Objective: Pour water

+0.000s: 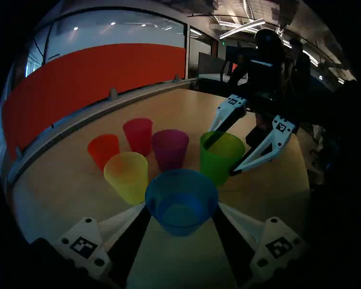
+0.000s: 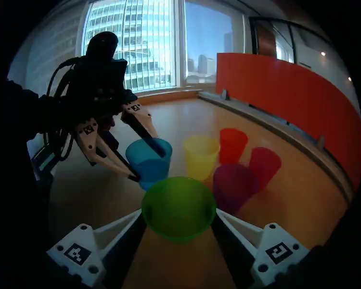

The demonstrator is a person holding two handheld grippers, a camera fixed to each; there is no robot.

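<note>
The left gripper is pinching the blue cup (standing upright). The right gripper is clamping the green cup beside it.

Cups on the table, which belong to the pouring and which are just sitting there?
In use: blue cup in left gripper; green cup in right gripper.
Idle: yellow cup, orange cup, red cup, purple cup.
</note>
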